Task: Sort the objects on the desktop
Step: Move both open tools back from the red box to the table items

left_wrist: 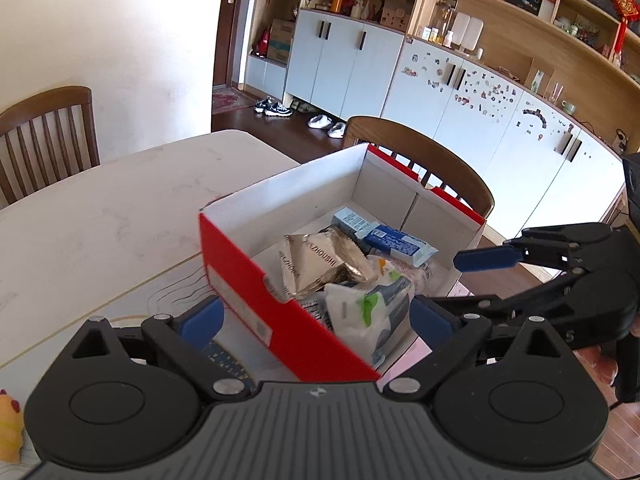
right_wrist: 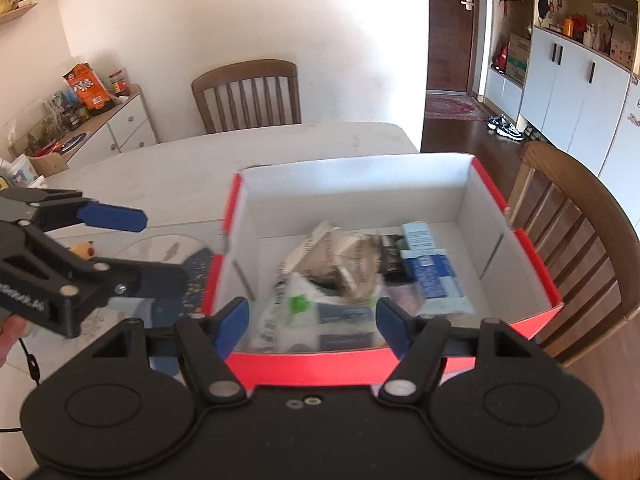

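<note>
A red cardboard box [left_wrist: 256, 292] with a white inside stands on the table; it also shows in the right wrist view [right_wrist: 540, 268]. In it lie a silver foil packet [left_wrist: 320, 260], a white pack with green print [left_wrist: 368, 312], and blue-and-white boxes [left_wrist: 396, 240]. My left gripper [left_wrist: 316, 316] is open, its jaws straddling the box's near corner. My right gripper [right_wrist: 312, 316] is open over the box's near wall, above the white pack [right_wrist: 304, 312]. Each gripper shows in the other's view, the right [left_wrist: 488, 258] and the left [right_wrist: 116, 218].
The white marble table [left_wrist: 100, 208] stretches left and back. Wooden chairs stand behind it [right_wrist: 248, 96] and at its right side [right_wrist: 580, 232]. A yellow toy [left_wrist: 10, 420] sits at the near left, and a patterned mat [right_wrist: 196, 276] lies left of the box.
</note>
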A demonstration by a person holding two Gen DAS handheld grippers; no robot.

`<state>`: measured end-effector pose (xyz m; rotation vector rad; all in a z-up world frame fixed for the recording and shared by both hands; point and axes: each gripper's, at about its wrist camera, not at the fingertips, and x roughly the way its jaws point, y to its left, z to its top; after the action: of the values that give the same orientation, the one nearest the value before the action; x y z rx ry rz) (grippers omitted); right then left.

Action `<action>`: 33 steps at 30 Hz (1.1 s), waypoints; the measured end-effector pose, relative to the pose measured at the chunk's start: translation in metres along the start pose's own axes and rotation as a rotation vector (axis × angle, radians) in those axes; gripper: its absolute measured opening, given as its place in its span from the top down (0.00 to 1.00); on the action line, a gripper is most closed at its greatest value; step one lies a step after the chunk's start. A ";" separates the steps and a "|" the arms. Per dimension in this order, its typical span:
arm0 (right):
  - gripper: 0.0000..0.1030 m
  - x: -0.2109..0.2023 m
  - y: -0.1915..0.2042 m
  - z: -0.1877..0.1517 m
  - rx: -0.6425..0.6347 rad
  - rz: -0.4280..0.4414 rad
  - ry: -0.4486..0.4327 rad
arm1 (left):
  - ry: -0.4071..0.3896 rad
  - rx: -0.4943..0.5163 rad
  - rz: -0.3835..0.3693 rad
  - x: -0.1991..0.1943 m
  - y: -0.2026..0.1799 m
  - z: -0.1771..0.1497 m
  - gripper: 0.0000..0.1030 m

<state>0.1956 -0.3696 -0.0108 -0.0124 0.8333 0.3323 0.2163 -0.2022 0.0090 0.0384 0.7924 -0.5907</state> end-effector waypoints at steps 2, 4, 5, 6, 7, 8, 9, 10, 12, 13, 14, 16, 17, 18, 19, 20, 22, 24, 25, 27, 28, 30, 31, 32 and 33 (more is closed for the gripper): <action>0.32 0.000 0.012 0.000 0.001 0.003 -0.002 | -0.006 -0.007 -0.003 -0.008 0.007 -0.004 0.03; 0.32 -0.001 0.025 -0.002 0.000 0.008 -0.001 | -0.011 -0.011 -0.001 -0.016 0.015 -0.008 0.03; 0.32 -0.001 0.032 -0.003 -0.002 0.010 0.000 | -0.014 -0.012 0.002 -0.021 0.019 -0.010 0.03; 0.32 0.000 0.040 -0.004 -0.005 0.014 0.002 | -0.019 -0.013 0.007 -0.026 0.023 -0.012 0.03; 0.32 0.000 0.048 -0.005 -0.012 0.018 0.005 | -0.022 -0.017 0.012 -0.030 0.028 -0.014 0.03; 0.32 0.001 0.056 -0.007 -0.020 0.019 0.006 | -0.024 -0.023 0.014 -0.035 0.033 -0.016 0.03; 0.32 0.001 0.065 -0.008 -0.026 0.019 0.007 | -0.028 -0.031 0.016 -0.040 0.039 -0.019 0.03; 0.32 0.002 0.075 -0.009 -0.035 0.022 0.009 | -0.031 -0.040 0.019 -0.045 0.045 -0.021 0.03; 0.32 0.004 0.091 -0.011 -0.046 0.029 0.009 | -0.034 -0.064 0.022 -0.053 0.058 -0.026 0.03; 0.32 0.006 0.100 -0.012 -0.052 0.033 0.009 | -0.035 -0.075 0.022 -0.057 0.064 -0.028 0.03; 0.32 0.007 0.108 -0.013 -0.056 0.037 0.008 | -0.039 -0.083 0.025 -0.061 0.070 -0.030 0.03; 0.32 0.010 0.125 -0.013 -0.063 0.050 0.009 | -0.046 -0.090 0.043 -0.069 0.080 -0.035 0.03; 0.32 0.011 0.132 -0.014 -0.066 0.055 0.009 | -0.050 -0.093 0.051 -0.073 0.085 -0.037 0.03; 0.32 0.014 0.141 -0.014 -0.073 0.061 0.011 | -0.054 -0.100 0.059 -0.078 0.090 -0.039 0.03; 0.32 0.015 0.149 -0.014 -0.079 0.061 0.010 | -0.058 -0.105 0.064 -0.080 0.095 -0.041 0.03; 0.32 0.016 0.157 -0.014 -0.085 0.060 0.007 | -0.061 -0.111 0.072 -0.084 0.100 -0.043 0.03; 0.32 0.020 0.172 -0.014 -0.092 0.067 0.005 | -0.067 -0.123 0.090 -0.090 0.110 -0.047 0.03; 0.32 0.023 0.185 -0.014 -0.090 0.076 0.002 | -0.073 -0.130 0.107 -0.094 0.119 -0.050 0.03; 0.32 0.025 0.191 -0.015 -0.089 0.081 0.002 | -0.075 -0.134 0.115 -0.097 0.124 -0.052 0.03; 0.32 0.027 0.204 -0.016 -0.087 0.082 0.001 | -0.081 -0.136 0.146 -0.101 0.133 -0.056 0.03; 0.32 0.029 0.211 -0.017 -0.087 0.078 0.000 | -0.084 -0.137 0.162 -0.102 0.138 -0.057 0.03; 0.32 0.032 0.222 -0.021 -0.089 0.074 0.000 | -0.087 -0.140 0.179 -0.105 0.147 -0.061 0.03; 0.32 0.035 0.227 -0.023 -0.088 0.072 0.001 | -0.088 -0.144 0.190 -0.107 0.152 -0.063 0.03; 0.32 0.037 0.232 -0.025 -0.087 0.071 0.000 | -0.088 -0.151 0.199 -0.108 0.158 -0.064 0.03; 0.32 0.040 0.236 -0.028 -0.081 0.071 0.004 | -0.089 -0.158 0.207 -0.109 0.163 -0.065 0.03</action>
<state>0.1312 -0.1379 -0.0310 -0.0589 0.8249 0.4326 0.1966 0.0034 0.0073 -0.0501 0.7360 -0.3304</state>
